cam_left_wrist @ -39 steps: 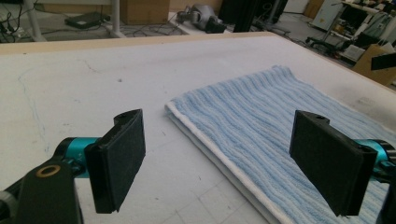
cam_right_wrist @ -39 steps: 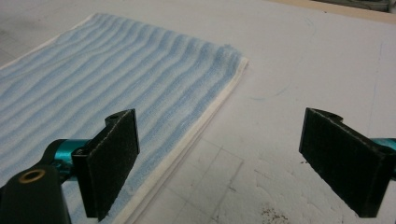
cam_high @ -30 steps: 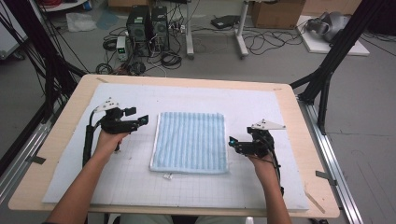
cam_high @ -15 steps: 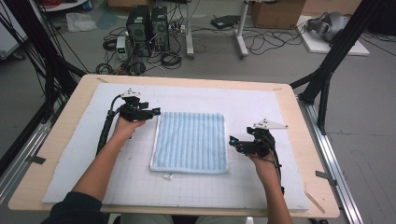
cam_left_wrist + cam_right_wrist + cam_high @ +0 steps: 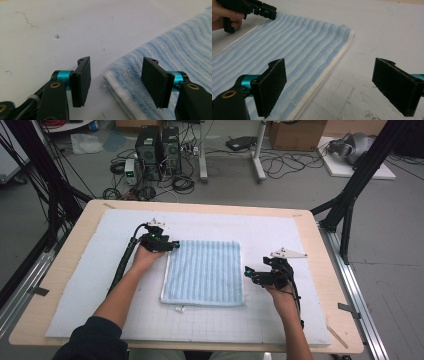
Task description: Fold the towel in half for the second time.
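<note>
A: Two grippers over one folded blue striped towel (image 5: 204,272), lying flat in the middle of the white mat (image 5: 90,285). In the high view the left gripper (image 5: 171,245) sits right at the towel's far left corner, and the right gripper (image 5: 251,274) hangs just beside the towel's right edge, about halfway along it.

B: And compared with half a second back?

A: The left gripper has slid closer in along the far edge and now meets that corner. A full second ago it was well off to the left of the cloth. The right one has hardly shifted, and the towel lies as it did.

B: Take me to the left gripper view.

A: Jaws spread, nothing between the pads. The towel's white-hemmed corner (image 5: 117,82) lies in the gap, nearer the right-hand jaw. I can't tell whether that pad rests on the pile.

B: And the right gripper view?

A: Spread wide and holding nothing. One jaw hangs over the striped cloth (image 5: 287,50), the other over bare mat (image 5: 372,32), with the folded edge running between them. Far off, the left gripper (image 5: 268,12) noses onto the far corner, a hand (image 5: 224,16) wrapped round its grip.
</note>
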Demonstrator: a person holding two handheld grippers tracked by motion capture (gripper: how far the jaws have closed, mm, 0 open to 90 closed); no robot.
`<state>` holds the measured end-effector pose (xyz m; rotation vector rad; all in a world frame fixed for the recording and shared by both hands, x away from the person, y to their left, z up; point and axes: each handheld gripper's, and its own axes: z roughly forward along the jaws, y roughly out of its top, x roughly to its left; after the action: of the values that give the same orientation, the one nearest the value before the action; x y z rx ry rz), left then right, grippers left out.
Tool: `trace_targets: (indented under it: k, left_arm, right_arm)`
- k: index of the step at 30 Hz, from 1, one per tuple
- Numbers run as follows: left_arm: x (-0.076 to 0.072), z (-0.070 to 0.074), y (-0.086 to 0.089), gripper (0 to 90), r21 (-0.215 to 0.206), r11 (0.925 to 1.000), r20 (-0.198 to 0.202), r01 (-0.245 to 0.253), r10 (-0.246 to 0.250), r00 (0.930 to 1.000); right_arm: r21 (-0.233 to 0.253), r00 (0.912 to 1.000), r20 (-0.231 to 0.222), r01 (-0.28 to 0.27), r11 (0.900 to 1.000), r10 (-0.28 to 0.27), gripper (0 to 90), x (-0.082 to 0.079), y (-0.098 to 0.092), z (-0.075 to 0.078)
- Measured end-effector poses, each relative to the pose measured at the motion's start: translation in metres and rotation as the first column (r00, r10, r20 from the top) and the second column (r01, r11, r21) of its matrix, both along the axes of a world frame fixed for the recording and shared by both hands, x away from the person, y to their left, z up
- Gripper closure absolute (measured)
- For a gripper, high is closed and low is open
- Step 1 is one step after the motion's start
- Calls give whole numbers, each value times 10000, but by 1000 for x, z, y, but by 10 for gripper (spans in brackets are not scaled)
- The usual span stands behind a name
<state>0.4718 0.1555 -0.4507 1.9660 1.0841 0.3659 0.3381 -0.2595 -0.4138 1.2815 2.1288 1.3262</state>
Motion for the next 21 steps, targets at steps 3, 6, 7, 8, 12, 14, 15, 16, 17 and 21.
trace_targets:
  k: [3, 6, 7, 8, 12, 14, 15, 16, 17, 21]
  left_arm:
    - [-2, 1, -3, 486, 462, 9987, 271, 192, -205, 9994]
    - [-5, 1, -6, 620, 676, 9960, 410, 582, -611, 9973]
    - [-6, 1, -8, 648, 683, 9951, 471, 717, -750, 9961]
    - [-6, 1, -8, 724, 667, 9941, 451, 852, -883, 9951]
    - [-6, 1, -9, 824, 473, 9965, 351, 685, -702, 9969]
    - [-6, 0, -7, 834, 166, 9982, 219, 583, -586, 9980]
    - [-6, -1, -7, 837, 68, 9986, 169, 516, -517, 9985]
    - [-5, -1, -6, 838, 28, 9987, 132, 503, -504, 9986]
    - [-5, -1, -6, 839, 38, 9987, 122, 499, -500, 9987]
    - [-6, -1, -7, 848, 44, 9987, 201, 504, -505, 9985]
  right_arm:
    - [-28, 10000, -6, -3, 10000, 3, 114, 0, 0, 0]
    - [-67, 10000, -52, -2, 10000, 2, 114, 0, 1, -1]
    - [-61, 10000, -74, -8, 10000, 8, 114, 0, 1, -1]
    - [-83, 10000, -46, -39, 10000, 38, 114, 1, 1, -1]
    - [-117, 9999, -95, -91, 9999, 89, 114, 1, 3, -2]
    - [-225, 10000, -83, 28, 9997, -30, 114, 1, 4, -2]
    - [-243, 9999, -44, 95, 9997, -96, 114, 2, 4, -2]
    - [-280, 9998, -122, 122, 9995, -126, 114, 2, 5, -2]
    - [-322, 9998, -145, 98, 9994, -103, 113, 3, 5, -3]
    - [-275, 9996, -283, -85, 9996, 77, 114, 7, 8, -3]
